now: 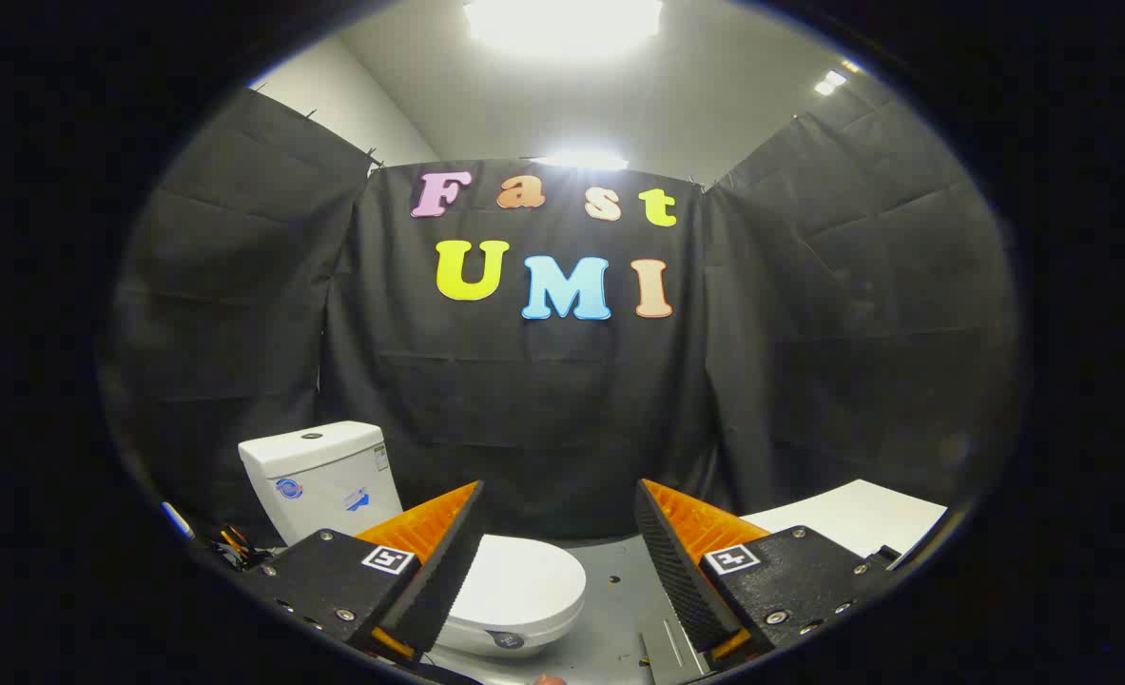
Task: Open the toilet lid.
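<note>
A small white toilet stands on the grey floor, ahead of my fingers and off to the left. Its lid (521, 580) lies flat and closed over the bowl, partly hidden behind my left finger (438, 561). The white tank (320, 476) rises behind it, against the black cloth wall. My gripper (559, 499) hangs above and in front of the toilet, open wide with nothing between the fingers. The lid's front rim shows just right of the left finger, apart from the right finger (676, 561).
A white flat board (857, 518) lies beyond the right finger. A metal strip (671, 652) sits on the grey floor (610, 580) near that finger. A tangle of small wires or tools (234, 547) lies left of the tank. Black cloth walls enclose three sides.
</note>
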`<move>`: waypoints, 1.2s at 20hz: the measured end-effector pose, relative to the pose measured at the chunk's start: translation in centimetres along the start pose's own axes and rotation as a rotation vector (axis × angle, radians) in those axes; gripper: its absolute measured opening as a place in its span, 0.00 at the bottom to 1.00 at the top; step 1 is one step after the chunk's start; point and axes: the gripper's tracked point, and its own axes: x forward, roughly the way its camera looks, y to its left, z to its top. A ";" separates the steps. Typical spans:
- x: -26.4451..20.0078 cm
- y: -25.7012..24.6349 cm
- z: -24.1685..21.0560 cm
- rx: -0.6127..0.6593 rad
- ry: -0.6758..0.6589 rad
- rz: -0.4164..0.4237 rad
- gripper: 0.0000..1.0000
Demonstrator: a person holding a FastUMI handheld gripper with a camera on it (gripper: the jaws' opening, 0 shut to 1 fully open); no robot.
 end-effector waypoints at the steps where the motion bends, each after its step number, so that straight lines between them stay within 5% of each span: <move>1: 0.0 -0.2 0.1 0.001 -0.001 -0.005 0.95; 24: 0.1 -1.8 -1.1 0.040 -0.004 -0.016 0.95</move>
